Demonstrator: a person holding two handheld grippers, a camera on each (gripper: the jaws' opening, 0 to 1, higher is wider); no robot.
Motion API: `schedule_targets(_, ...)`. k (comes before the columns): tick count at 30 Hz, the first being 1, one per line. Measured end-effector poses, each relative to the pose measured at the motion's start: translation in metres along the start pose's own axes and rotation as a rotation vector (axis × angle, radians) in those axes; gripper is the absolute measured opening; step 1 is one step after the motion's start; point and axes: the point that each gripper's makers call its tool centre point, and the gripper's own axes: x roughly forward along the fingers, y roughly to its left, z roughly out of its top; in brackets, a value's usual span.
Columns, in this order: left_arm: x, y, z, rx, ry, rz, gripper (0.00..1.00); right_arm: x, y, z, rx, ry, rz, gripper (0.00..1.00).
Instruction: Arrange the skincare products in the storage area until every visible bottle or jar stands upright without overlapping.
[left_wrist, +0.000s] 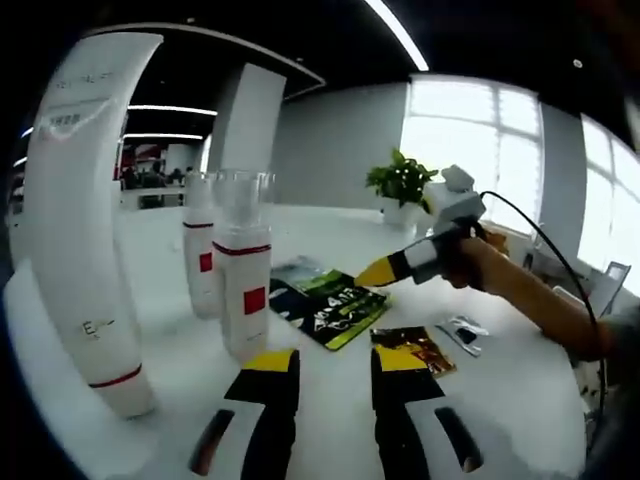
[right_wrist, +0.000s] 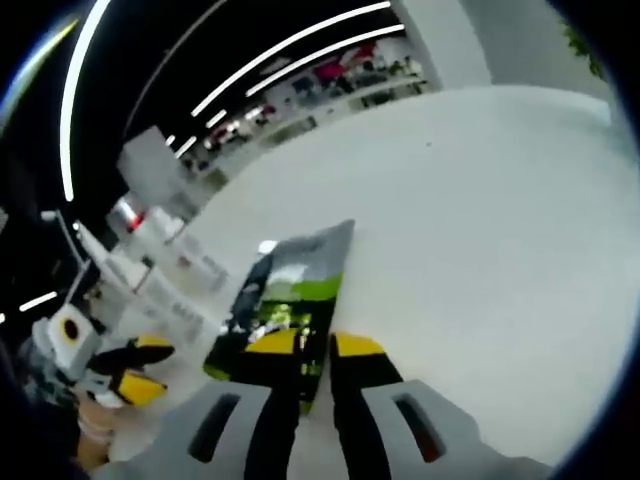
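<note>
A tall white tube (left_wrist: 88, 230) with a red band stands upright at the left. Beside it two white bottles with clear caps and red squares (left_wrist: 245, 285) (left_wrist: 200, 255) also stand upright, close together. My left gripper (left_wrist: 335, 362) is open just in front of them, with nothing between its jaws. A green-black sachet (left_wrist: 330, 305) lies flat on the white table (left_wrist: 330, 240). My right gripper (left_wrist: 380, 272) hovers just over the sachet's far edge, its jaws closed together and holding nothing. In the right gripper view, the right gripper (right_wrist: 316, 348) points along the sachet (right_wrist: 290, 275), with the white bottles (right_wrist: 165, 245) blurred beyond.
A brown-gold sachet (left_wrist: 415, 345) and a small silver sachet (left_wrist: 462, 332) lie flat to the right of the left gripper. A potted plant (left_wrist: 400, 185) stands at the table's far side. A hand and forearm (left_wrist: 510, 285) hold the right gripper. The left gripper (right_wrist: 125, 375) shows at the lower left.
</note>
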Motion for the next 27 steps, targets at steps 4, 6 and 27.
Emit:
schedule_targets(4,-0.001,0.001,0.001,-0.006,-0.002,0.002,0.29,0.001,-0.001,-0.001,0.000,0.006,0.001,0.06)
schedule_targets(6,-0.001,0.001,0.001,-0.006,-0.002,0.003,0.29,0.002,0.000,-0.002,-0.015,0.011,-0.003,0.05)
schedule_targets(27,0.000,0.003,0.003,0.005,-0.003,0.002,0.30,-0.007,0.024,0.007,-0.129,-0.051,0.043,0.19)
